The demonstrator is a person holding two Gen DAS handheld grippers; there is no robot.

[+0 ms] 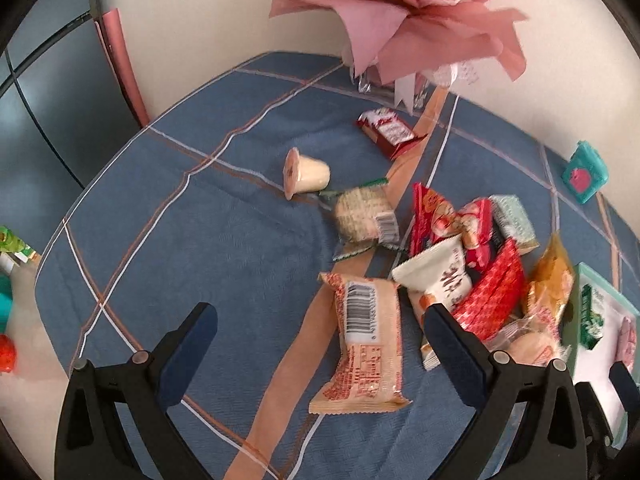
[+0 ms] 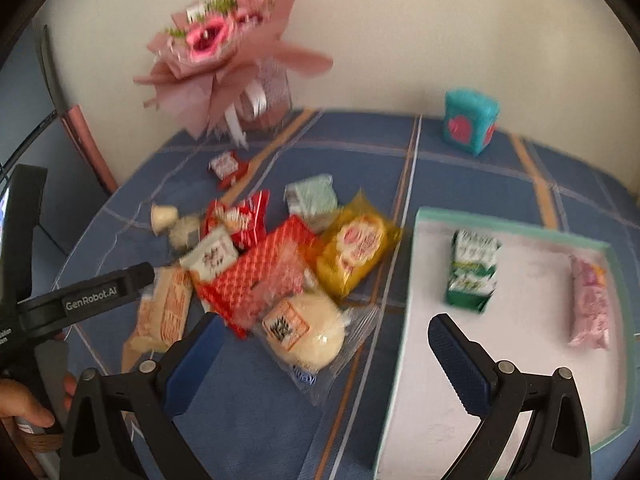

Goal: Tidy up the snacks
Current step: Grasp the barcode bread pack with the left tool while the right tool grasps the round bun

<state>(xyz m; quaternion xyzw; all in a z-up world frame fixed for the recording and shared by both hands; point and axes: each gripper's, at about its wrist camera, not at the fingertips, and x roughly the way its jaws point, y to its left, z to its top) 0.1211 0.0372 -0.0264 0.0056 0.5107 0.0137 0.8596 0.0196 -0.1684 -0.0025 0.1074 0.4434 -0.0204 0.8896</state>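
Blue checked cloth covers the table (image 2: 460, 176), and on it, to the right, sits a shallow mint-rimmed tray (image 2: 520, 227) with a white floor. Inside the tray stand a green-and-white carton (image 2: 474, 270) near the middle and a pink packet (image 2: 591, 304) by the right wall, well apart from each other. Left of the tray lies the snack pile (image 2: 280, 264): a yellow packet (image 2: 356, 254), a red checked packet (image 2: 256, 276), a clear-wrapped pale bun (image 2: 308, 332) and smaller wrappers, overlapping.

The right gripper (image 2: 326, 344) is spread wide and holds nothing; its left finger hangs over the near edge of the pile beside the bun, its right finger over the tray floor. The left gripper (image 1: 320, 332) is likewise wide and empty, hovering above a peach-coloured packet (image 1: 366, 344) that lies barcode-up between its fingers, at the near side of the pile. Whether either touches a wrapper cannot be told.

Farther back, a pudding cup (image 1: 306, 174) lies tipped on its side, a small red packet (image 1: 388, 131) rests near a pink paper bouquet (image 1: 404, 12), and a teal box (image 2: 471, 120) stands alone by the wall.
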